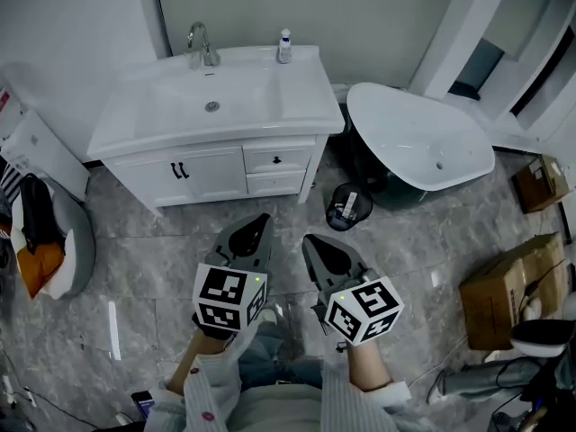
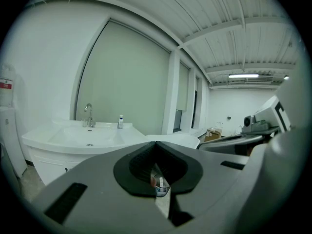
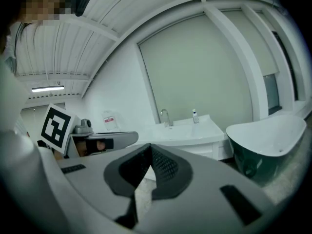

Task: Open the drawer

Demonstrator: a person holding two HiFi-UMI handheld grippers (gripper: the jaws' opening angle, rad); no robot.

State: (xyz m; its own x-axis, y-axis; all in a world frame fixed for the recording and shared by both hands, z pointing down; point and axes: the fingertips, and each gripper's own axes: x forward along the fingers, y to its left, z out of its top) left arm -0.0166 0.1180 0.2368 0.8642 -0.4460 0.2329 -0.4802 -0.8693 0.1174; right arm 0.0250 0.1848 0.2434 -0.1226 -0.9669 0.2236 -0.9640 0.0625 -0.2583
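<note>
Left tongs [image 1: 260, 221]: pressed together at the tips with nothing pinched, held above the grey tiled floor [image 1: 135, 259] and pointing at the vanity [image 1: 144, 174].
Right tongs [image 1: 312, 241]: pressed together too, and empty, just beside the left pair.
Drawer [image 1: 277, 159]: top one on the vanity's right side, dark handle showing, fully shut and well apart from both tongs.
Lower drawer [image 1: 275, 183]: directly beneath it, also shut.
Cabinet doors [image 1: 189, 171]: left of the drawers, closed.
Basin [image 1: 211, 93]: white, set in the vanity top, with the faucet [image 1: 202, 43] at the back.
Soap bottle [image 1: 284, 46]: upright at the back right corner.
Bathtub [image 1: 418, 138]: right of the vanity.
Waste bin [image 1: 348, 207]: on the floor between the vanity and the tub.
</note>
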